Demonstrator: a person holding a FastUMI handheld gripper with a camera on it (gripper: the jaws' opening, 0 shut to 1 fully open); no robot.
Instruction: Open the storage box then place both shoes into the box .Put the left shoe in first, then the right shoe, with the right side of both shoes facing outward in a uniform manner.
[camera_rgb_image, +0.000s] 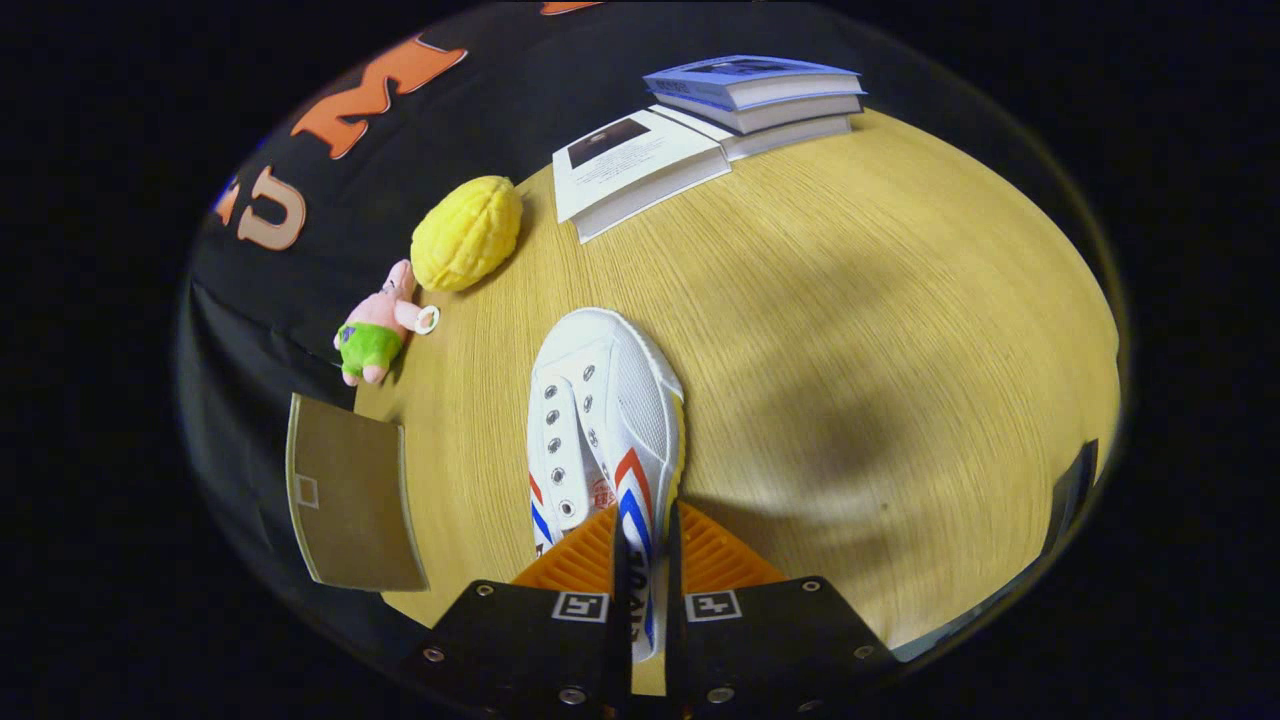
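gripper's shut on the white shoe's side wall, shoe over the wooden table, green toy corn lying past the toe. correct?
Nearly. The gripper view shows the toy corn is yellow, not green. The rest holds: the gripper jaws are shut on the white shoe side wall, over the wooden table.

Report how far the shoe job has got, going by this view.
In hand: the hand-held gripper is closed on the side wall of a white shoe near its heel, toe pointing away over the wooden table. Whether it is the left or right shoe is hard to tell. Done: a brownish flat panel beside the shoe may be the box's opened lid, but that is uncertain. Left: boxing this shoe, then the other.
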